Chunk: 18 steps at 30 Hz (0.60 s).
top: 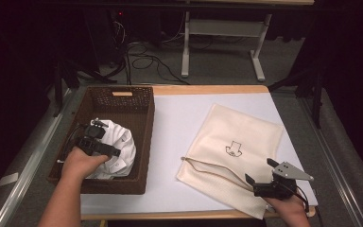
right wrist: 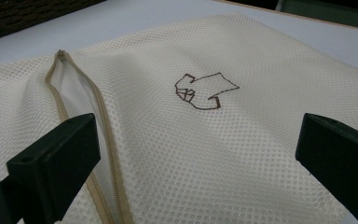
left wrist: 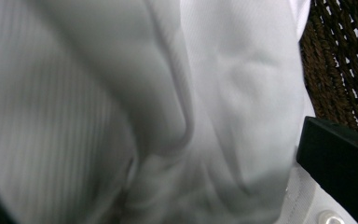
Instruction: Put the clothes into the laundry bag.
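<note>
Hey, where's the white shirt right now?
In the high view, the white shirt lies bunched inside the brown wicker basket at the table's left, with the left gripper right over it.

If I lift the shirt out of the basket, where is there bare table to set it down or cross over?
Bare white table lies between the wicker basket and the mesh laundry bag, and beyond the bag's far edge. The near right corner is crowded by the right gripper; the white shirt and left gripper crowd the basket.

Left gripper is down in the brown wicker basket, right over the crumpled white shirt. Right gripper sits at the near corner of the cream mesh bag, jaws spread, on the white table.
</note>
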{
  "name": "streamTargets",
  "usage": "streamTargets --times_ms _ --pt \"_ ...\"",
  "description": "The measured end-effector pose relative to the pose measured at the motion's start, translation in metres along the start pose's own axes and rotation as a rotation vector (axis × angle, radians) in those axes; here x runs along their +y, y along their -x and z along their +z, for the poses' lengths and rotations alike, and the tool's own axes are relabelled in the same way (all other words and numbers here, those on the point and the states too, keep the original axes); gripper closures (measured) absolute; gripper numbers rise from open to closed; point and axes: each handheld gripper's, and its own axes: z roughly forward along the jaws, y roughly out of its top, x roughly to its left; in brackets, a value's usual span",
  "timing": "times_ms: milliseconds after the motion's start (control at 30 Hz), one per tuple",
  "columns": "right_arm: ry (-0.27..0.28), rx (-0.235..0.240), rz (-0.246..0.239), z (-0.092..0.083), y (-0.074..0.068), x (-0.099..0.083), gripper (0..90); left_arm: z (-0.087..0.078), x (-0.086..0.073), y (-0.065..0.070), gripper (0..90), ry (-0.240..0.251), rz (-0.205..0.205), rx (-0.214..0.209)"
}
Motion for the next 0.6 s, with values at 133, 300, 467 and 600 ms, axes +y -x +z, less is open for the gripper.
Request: streamTargets --times_ms 133,300,467,600 --pt "0.001 0.003 -0.006 0.001 0.0 0.0 0.3 0.008 0.002 -0.004 0.3 -0.074 -0.019 -0.05" --pt "-0.002 -0.001 -0.008 0.0 0.0 0.0 0.4 0.021 0.003 -0.005 0.0 -0.162 -0.031 -0.101" --pt "-0.005 0.003 -0.007 0.001 0.0 0.0 0.4 0.032 0.004 -0.004 0.0 -0.208 -0.024 -0.106" --pt "-0.008 0.007 -0.01 0.002 -0.001 0.0 0.5 0.042 0.004 0.002 0.0 -0.255 0.01 -0.075"
